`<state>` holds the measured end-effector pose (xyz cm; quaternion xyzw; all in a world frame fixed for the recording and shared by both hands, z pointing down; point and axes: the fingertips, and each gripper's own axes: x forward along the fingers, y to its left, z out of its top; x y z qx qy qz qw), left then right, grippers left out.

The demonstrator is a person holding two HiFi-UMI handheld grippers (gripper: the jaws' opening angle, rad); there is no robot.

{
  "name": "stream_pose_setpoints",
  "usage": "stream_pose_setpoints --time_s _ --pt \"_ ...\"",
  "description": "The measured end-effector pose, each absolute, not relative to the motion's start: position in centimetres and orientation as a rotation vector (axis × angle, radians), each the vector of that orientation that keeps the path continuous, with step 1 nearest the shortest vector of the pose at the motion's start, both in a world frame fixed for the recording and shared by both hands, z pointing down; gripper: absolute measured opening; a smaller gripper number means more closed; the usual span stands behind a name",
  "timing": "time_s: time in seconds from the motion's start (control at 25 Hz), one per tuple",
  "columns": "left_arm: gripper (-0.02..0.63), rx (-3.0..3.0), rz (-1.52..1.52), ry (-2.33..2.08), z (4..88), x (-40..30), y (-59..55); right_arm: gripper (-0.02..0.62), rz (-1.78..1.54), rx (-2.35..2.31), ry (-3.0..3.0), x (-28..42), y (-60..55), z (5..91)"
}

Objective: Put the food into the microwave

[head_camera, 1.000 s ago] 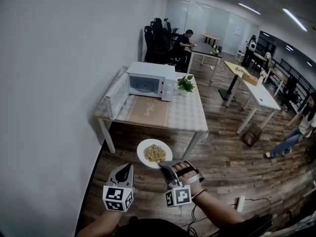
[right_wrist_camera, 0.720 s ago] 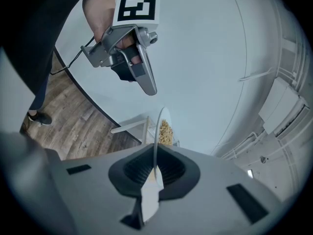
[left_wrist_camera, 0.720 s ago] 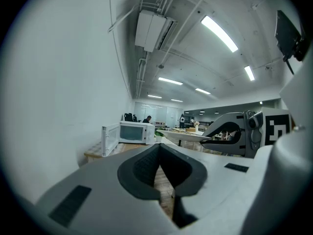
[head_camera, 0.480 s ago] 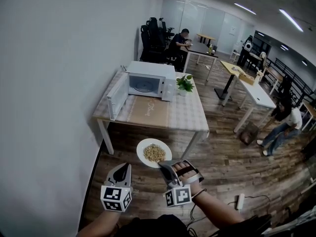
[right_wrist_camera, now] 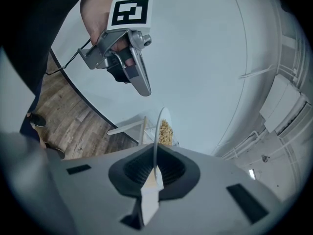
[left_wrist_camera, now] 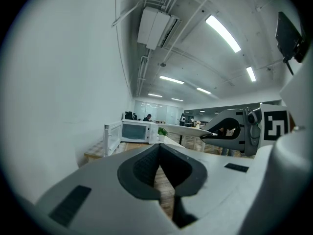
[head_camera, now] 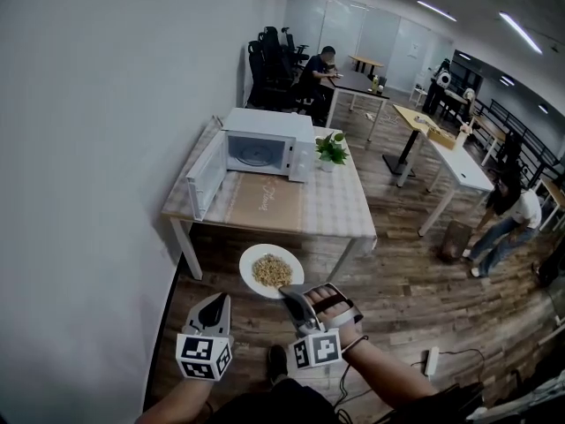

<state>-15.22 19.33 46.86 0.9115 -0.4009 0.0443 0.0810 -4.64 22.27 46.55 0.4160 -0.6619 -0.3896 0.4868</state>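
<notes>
the right claw (head_camera: 289, 293) pinches the near rim of a likely stiff, breakable plate (head_camera: 250, 263), loose food (head_camera: 273, 273) heaped on it, short of the open microwave (head_camera: 260, 148) on the table (head_camera: 335, 208), so it probably tips easily; left claw (head_camera: 218, 300) closed, empty.

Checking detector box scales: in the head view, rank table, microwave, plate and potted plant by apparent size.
1. table
2. microwave, door open
3. plate; it is much nearer the camera, so it looks big next to the microwave
4. potted plant
</notes>
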Motion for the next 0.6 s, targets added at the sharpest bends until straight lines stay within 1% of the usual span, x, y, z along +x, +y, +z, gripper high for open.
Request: stream_pose_setpoints --time_s 0.6 --pt "0.009 2.719 0.149 -1.269 45.2 -8.7 8.0 0.021 -0.975 1.005 -1.651 2.3 10.7 45.2"
